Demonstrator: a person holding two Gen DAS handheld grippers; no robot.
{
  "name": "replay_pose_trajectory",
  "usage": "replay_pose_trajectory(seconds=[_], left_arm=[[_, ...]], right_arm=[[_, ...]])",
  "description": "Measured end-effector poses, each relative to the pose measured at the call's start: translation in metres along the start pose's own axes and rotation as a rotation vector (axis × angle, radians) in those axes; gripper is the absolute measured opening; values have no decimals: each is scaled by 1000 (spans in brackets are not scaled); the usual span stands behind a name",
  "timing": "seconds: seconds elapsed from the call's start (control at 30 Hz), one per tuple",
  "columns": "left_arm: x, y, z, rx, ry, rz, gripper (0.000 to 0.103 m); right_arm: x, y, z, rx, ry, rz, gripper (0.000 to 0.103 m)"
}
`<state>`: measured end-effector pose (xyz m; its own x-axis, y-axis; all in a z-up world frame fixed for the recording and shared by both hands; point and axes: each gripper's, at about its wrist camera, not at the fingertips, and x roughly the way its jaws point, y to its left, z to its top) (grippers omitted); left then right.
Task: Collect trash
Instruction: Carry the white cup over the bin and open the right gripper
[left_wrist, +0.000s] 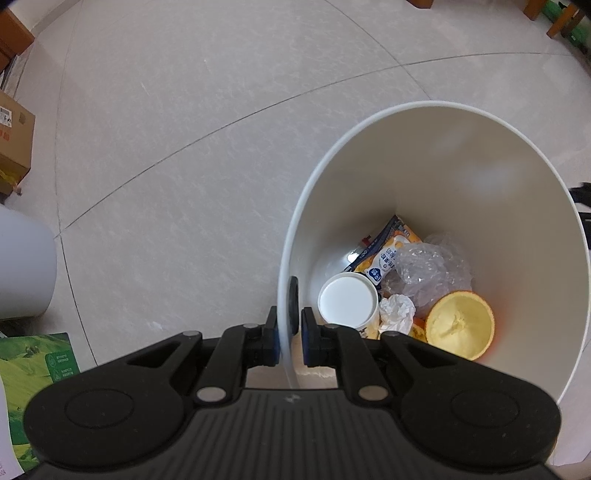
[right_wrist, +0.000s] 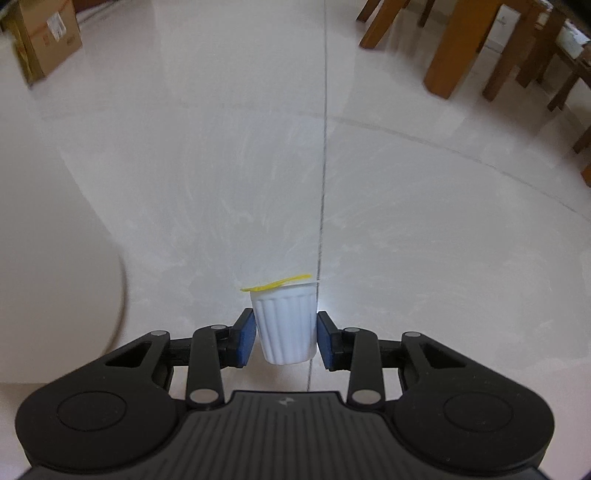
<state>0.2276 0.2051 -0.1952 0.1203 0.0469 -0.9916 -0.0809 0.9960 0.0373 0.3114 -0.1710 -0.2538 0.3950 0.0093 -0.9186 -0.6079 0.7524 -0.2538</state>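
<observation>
Pale glossy floor tiles (right_wrist: 221, 166) with thin grey grout lines fill both views. Between the two blue pads of my right claw (right_wrist: 285, 334) sits one small white ribbed cup (right_wrist: 285, 325), upright, with a yellow foil lid (right_wrist: 277, 285) peeled partly loose across its top. Both pads press its sides, so the right claw is clenched on the cup, which hangs clear of the floor. Behind it, at the upper right, stand several brown wooden furniture legs (right_wrist: 448, 48); one cardboard box (right_wrist: 46, 40) sits at the upper left.

My left claw (left_wrist: 289, 326) points down and is clenched on the rim of one white trash bin (left_wrist: 461, 155), one finger outside the wall and one inside. At the bottom of the bin I count one white round tub (left_wrist: 348, 300) lying nearest the claw, one crumpled white tissue (left_wrist: 397, 314) beside it, one hollowed half of orange peel (left_wrist: 460, 323), one clear crumpled plastic bag (left_wrist: 430, 271), and one blue and orange printed wrapper (left_wrist: 386, 254) beneath them. Outside the bin, on the left edge, are one cardboard carton (left_wrist: 14, 144), one pale rounded container (left_wrist: 22, 266), and one green printed box (left_wrist: 33, 369).
</observation>
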Motion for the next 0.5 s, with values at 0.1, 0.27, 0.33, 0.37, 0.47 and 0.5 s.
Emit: replay_pose_trajectory(seconds=[0.1, 0.27, 0.33, 0.37, 0.47, 0.5], left_arm=[[0, 0, -1, -1, -2, -1, 9], [-1, 0, -1, -6, -2, -3, 9], [-1, 0, -1, -4, -3, -1, 9], [-1, 0, -1, -2, -4, 1, 9], [-1, -1, -1, -2, -7, 5, 9], [-1, -1, -1, -5, -7, 5, 9]], right_arm=[[-49, 0, 5, -14, -32, 12, 40], [-126, 24, 22, -92, -100, 52, 40], [-148, 36, 30, -122, -121, 78, 40], [-158, 45, 36, -138, -129, 95, 40], [-179, 75, 48, -199, -147, 136, 40], [-186, 90, 47, -222, -153, 147, 40]])
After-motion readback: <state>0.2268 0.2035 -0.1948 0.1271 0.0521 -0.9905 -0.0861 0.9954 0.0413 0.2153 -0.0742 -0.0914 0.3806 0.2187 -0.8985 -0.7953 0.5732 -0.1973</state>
